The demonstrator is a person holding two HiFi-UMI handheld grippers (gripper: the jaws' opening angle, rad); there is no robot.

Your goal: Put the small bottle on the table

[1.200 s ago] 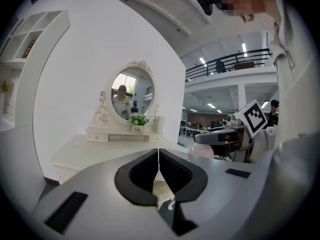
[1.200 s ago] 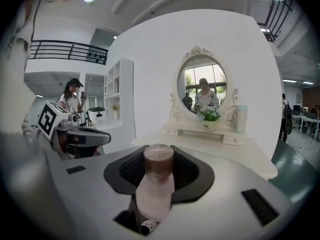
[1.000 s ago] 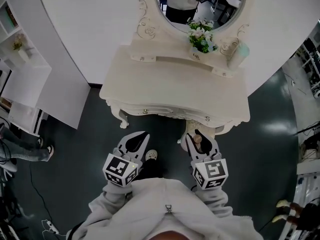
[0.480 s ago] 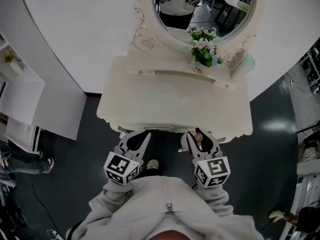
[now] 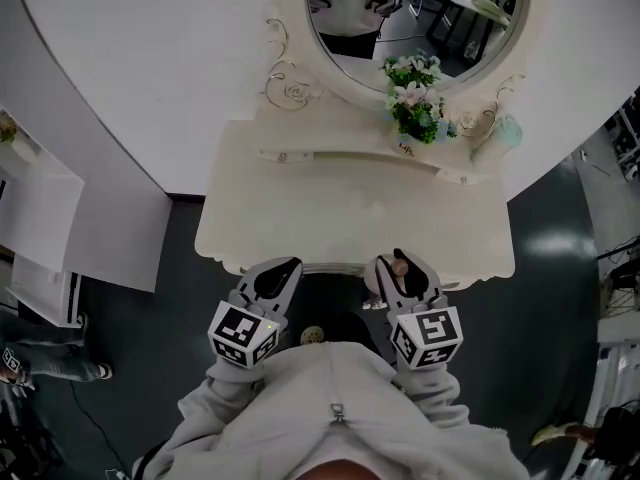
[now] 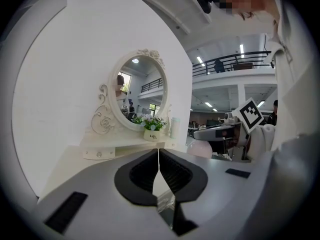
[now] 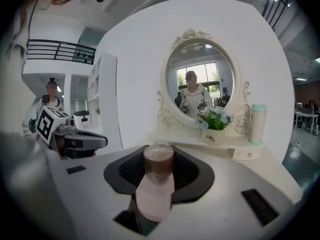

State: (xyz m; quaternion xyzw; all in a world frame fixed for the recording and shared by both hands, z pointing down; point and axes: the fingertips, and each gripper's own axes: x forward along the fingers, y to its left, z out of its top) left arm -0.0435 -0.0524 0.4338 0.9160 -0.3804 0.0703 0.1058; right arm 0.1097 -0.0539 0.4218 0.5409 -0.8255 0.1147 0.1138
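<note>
My right gripper is shut on a small pink bottle with a brown cap. In the right gripper view the bottle lies between the black pads, cap pointing ahead. My left gripper is shut with nothing in it; its jaw tips meet in the left gripper view. Both grippers hover side by side at the front edge of the cream dressing table, tips just over the rim. The bottle is above the tabletop, not touching it.
An oval mirror stands at the back of the table. In front of it are a small flower pot and a mint tumbler on a raised shelf. White shelving stands to the left. Dark floor surrounds the table.
Both grippers have moved forward together from over the dark floor to the table's front edge. The bottle has stayed in the right gripper's hold throughout.
</note>
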